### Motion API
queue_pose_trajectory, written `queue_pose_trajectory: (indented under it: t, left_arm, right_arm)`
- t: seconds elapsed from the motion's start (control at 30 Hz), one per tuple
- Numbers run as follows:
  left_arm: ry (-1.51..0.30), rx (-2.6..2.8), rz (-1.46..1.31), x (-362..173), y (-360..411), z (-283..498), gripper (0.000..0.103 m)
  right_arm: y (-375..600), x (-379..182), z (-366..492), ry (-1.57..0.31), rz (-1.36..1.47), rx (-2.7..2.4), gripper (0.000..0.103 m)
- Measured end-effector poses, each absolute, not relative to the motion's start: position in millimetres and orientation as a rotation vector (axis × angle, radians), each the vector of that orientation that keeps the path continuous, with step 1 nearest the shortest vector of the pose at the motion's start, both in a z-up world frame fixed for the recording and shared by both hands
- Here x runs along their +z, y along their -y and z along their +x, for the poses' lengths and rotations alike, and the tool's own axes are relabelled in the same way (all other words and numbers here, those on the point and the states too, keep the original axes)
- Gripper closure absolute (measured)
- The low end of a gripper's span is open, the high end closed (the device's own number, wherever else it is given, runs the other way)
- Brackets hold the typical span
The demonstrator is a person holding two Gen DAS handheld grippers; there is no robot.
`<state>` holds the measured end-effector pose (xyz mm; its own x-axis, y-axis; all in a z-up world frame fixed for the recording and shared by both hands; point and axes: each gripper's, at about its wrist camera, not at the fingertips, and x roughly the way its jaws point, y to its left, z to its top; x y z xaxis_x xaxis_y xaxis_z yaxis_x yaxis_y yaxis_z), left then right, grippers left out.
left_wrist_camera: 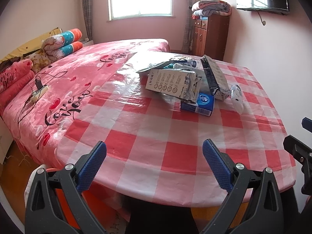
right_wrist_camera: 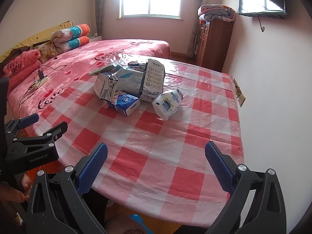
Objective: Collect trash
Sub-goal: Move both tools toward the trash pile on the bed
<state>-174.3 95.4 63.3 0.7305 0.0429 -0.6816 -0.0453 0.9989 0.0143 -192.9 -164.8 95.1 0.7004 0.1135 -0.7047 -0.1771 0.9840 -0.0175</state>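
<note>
A pile of trash lies on the far half of the red-and-white checked table (left_wrist_camera: 175, 156) (right_wrist_camera: 185, 156). It holds a torn grey carton (left_wrist_camera: 173, 85) (right_wrist_camera: 154, 80), a blue tissue pack (left_wrist_camera: 198, 105) (right_wrist_camera: 124, 102), a crumpled white wrapper (right_wrist_camera: 167, 103) (left_wrist_camera: 237, 95), a second torn carton (right_wrist_camera: 106, 87) and a silvery bag (left_wrist_camera: 154, 66) (right_wrist_camera: 128, 80). My left gripper (left_wrist_camera: 154, 165) is open and empty over the table's near edge. My right gripper (right_wrist_camera: 156, 165) is open and empty over the near edge, to the right of the left one (right_wrist_camera: 33, 136).
A bed with a pink cover (left_wrist_camera: 78, 78) (right_wrist_camera: 78, 62) lies left of and behind the table, with pillows and a power strip (left_wrist_camera: 38, 94). A wooden cabinet (left_wrist_camera: 210, 37) stands at the back right under folded blankets. The wall runs close along the table's right side.
</note>
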Motion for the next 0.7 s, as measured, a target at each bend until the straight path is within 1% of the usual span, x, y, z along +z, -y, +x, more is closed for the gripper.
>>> queue_pose_trajectory:
  t: [0.2,0.43,0.7]
  left_arm:
    - [-0.788,0.032,-0.022,51.6,-104.6,-167.6,0.004]
    - [-0.802,-0.006,-0.015,40.1,-116.8,-160.8,0.004]
    - [-0.797,-0.073,-0.044,45.4,-117.8,-136.5,0.004]
  right_arm:
    - [167.1,84.5,-177.9,-0.819,-0.049,0.209,0.004]
    - [175.2,68.1,-149.6,-0.885,0.065,0.267,0.004]
    - [181.0,52.7,-118.7,-0.913,0.062,0.265,0.004]
